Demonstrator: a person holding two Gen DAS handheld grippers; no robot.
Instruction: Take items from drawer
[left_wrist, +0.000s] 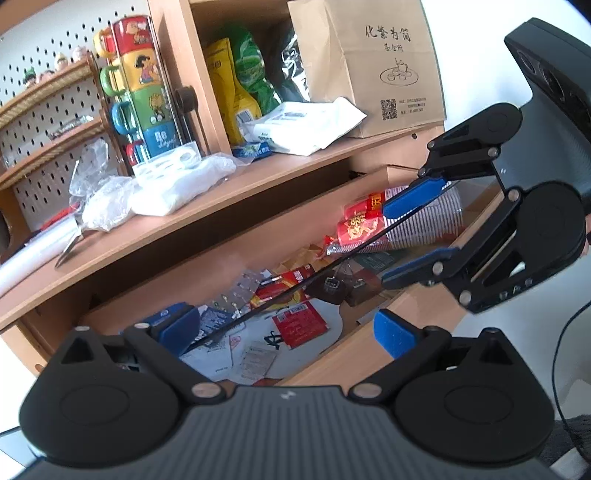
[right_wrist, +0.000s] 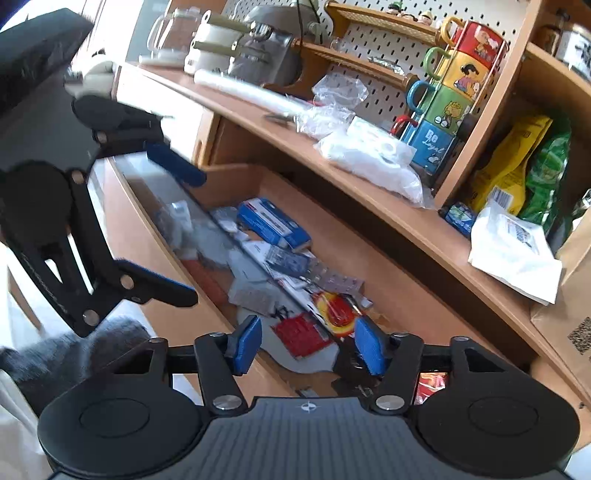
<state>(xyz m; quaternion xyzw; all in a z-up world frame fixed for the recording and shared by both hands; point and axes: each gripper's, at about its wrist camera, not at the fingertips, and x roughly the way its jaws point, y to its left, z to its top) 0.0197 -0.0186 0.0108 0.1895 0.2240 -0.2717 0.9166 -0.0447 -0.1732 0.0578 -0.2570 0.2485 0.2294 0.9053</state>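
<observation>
The wooden drawer (left_wrist: 351, 354) (right_wrist: 147, 236) stands pulled out under the counter. It is full of clutter: a sleeve of red paper cups (left_wrist: 399, 221), a blue box (right_wrist: 273, 223), red packets (left_wrist: 299, 325), blister packs (right_wrist: 332, 280) and a dark brown clip item (left_wrist: 332, 288). My left gripper (left_wrist: 284, 325) (right_wrist: 195, 236) hovers over its near end, jaws wide. My right gripper (right_wrist: 308, 332) (left_wrist: 386, 245) hangs over the other end, jaws apart. A thin black line (left_wrist: 295, 288) runs straight from one finger of each gripper to the other. I cannot tell whether it is a rod or a sheet's edge.
On the counter (left_wrist: 221, 206) above the drawer lie white plastic bags (left_wrist: 177, 184) and a clear roll (right_wrist: 243, 90). A rack of stacked cartoon mugs (left_wrist: 144, 85) stands behind them. The cubby holds yellow and green snack bags (left_wrist: 240, 85) and a brown paper bag (left_wrist: 369, 66). A grey appliance (right_wrist: 266, 48) stands at the far end.
</observation>
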